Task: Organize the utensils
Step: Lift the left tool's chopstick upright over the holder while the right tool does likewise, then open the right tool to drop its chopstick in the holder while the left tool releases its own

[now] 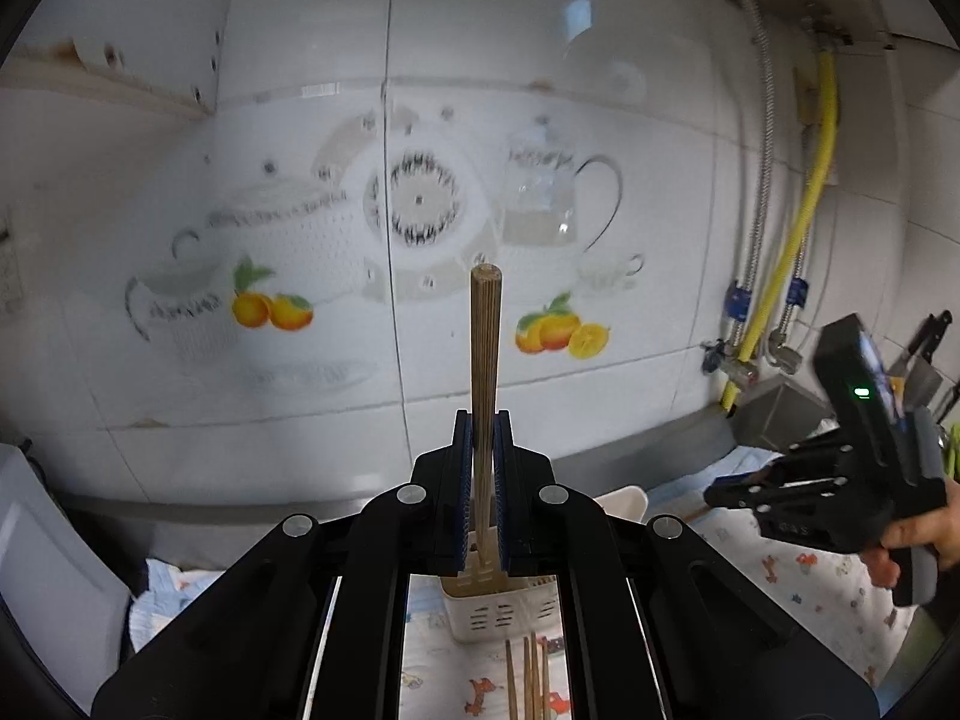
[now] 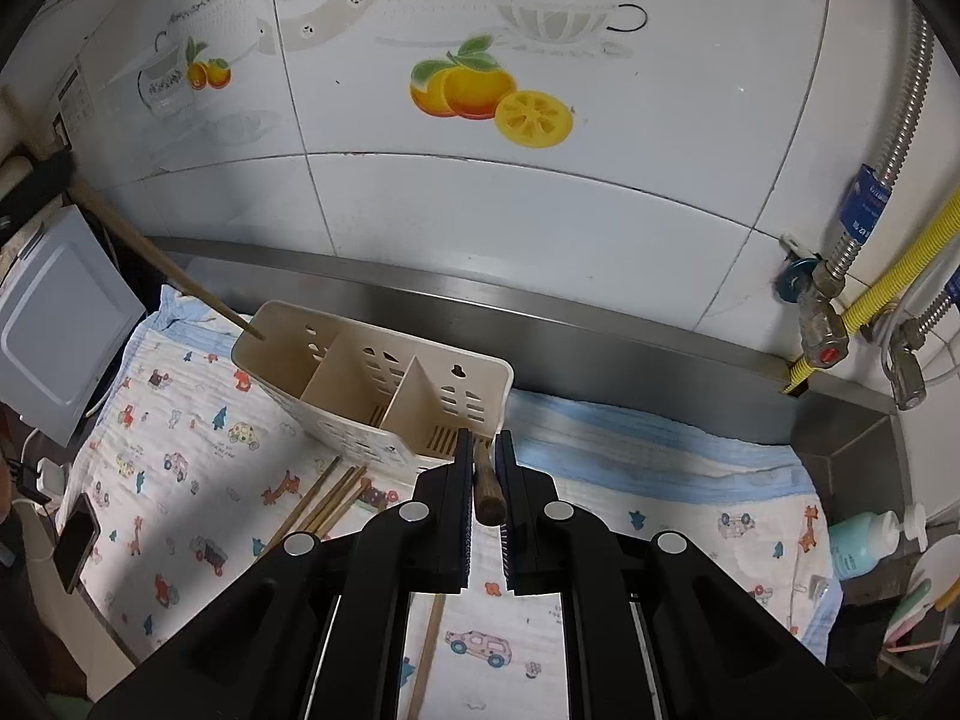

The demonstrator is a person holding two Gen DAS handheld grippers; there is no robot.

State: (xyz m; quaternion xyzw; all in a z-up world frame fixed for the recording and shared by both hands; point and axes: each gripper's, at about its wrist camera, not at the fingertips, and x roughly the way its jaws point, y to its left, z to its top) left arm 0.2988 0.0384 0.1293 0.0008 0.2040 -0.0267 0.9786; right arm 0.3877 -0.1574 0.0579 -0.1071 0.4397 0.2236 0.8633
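Note:
My left gripper (image 1: pixel 483 420) is shut on a wooden chopstick (image 1: pixel 485 360) that stands upright above the cream utensil holder (image 1: pixel 504 612). In the right wrist view that chopstick (image 2: pixel 174 276) slants down with its tip at the holder's left compartment (image 2: pixel 282 348). The holder (image 2: pixel 384 384) has three compartments and rests on a printed cloth (image 2: pixel 180 480). My right gripper (image 2: pixel 483 444) is shut on another brown chopstick (image 2: pixel 487 492) beside the holder's right end. Several loose chopsticks (image 2: pixel 330 501) lie on the cloth in front of the holder; they also show in the left wrist view (image 1: pixel 528 678).
A tiled wall with fruit prints (image 2: pixel 480 96) rises behind a steel ledge (image 2: pixel 540 312). Gas pipes and valves (image 2: pixel 828 312) stand at the right. A white appliance (image 2: pixel 60 324) sits at the left. A teal bottle (image 2: pixel 858 540) and a phone (image 2: pixel 75 540) lie at the cloth's edges.

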